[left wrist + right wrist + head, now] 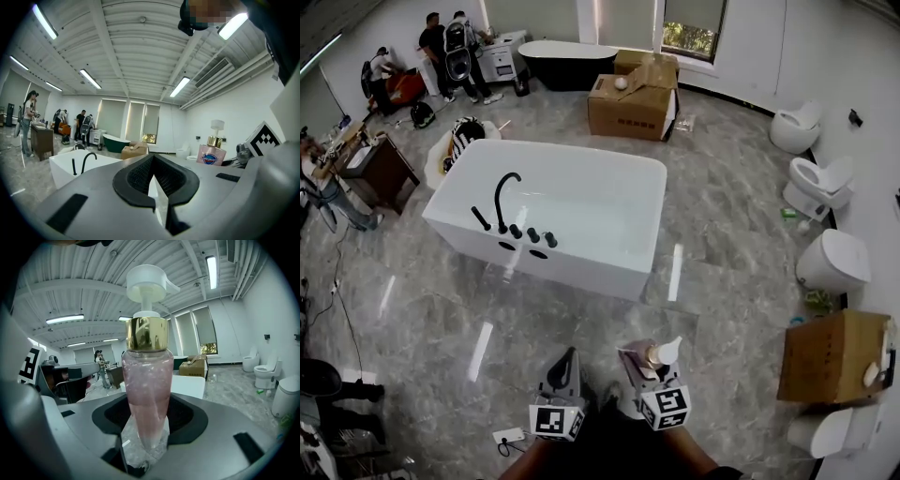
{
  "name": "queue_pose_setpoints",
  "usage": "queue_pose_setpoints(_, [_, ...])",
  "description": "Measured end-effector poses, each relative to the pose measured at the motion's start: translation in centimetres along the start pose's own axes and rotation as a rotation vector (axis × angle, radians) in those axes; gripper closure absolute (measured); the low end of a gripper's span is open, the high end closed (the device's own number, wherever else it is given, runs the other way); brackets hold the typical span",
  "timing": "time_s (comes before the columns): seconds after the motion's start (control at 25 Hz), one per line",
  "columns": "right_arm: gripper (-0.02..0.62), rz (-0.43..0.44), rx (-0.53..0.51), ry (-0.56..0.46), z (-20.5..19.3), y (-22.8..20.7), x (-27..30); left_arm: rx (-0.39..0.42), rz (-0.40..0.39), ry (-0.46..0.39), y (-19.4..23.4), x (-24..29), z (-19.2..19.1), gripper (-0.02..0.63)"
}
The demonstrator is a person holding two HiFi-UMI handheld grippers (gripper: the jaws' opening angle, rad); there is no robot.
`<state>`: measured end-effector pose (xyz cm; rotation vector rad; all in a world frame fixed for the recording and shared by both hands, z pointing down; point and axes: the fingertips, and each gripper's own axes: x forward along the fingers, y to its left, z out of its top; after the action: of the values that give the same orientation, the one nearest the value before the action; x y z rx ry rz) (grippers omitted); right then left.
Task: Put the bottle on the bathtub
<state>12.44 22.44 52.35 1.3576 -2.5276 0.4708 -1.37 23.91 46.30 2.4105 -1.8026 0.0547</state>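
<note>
Pink soap under a gold collar and white pump: the bottle [145, 394] stands upright in the right hand-held gripper [145, 430], whose pads clamp its lower body. From the head view the bottle [662, 355] and the right hand-held gripper [643, 362] are well short of the white bathtub [581, 272], on its near side, over the grey marbled floor [441, 319]. The left hand-held gripper [565, 362] rides just beside it, equally short of the bathtub. Its jaws are closed together with nothing in them [152, 161]. A black faucet [503, 199] sits on the bathtub's near rim. A cardboard box [633, 103] stands beyond the bathtub, and people [455, 52] are past its far left corner.
</note>
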Motion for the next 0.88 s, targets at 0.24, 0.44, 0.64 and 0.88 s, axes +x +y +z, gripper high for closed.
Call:
queue_pose_setpoints(0.24, [0.370,-0.006,-0.007,0.018,0.8,-1.2,4.2,-0.026,-0.010,0.011,2.5,4.2,-0.6,0.592])
queue_pose_setpoints(0.44, [0.371,-0.043,-0.002,0.024,2.1,-3.1,8.3,-0.041,-0.040,0.013,4.9,9.4,-0.5,0.592])
queue_pose_setpoints(0.64, [0.371,-0.068,-0.002,0.029,4.1,-4.8,13.4,-0.055,-0.077,0.011,7.6,15.6,0.3,0.592])
queue_pose_setpoints(0.88, [0.370,-0.092,-0.006,0.040,6.5,-5.7,20.2,-0.059,-0.112,0.021,12.0,22.1,1.3,0.592])
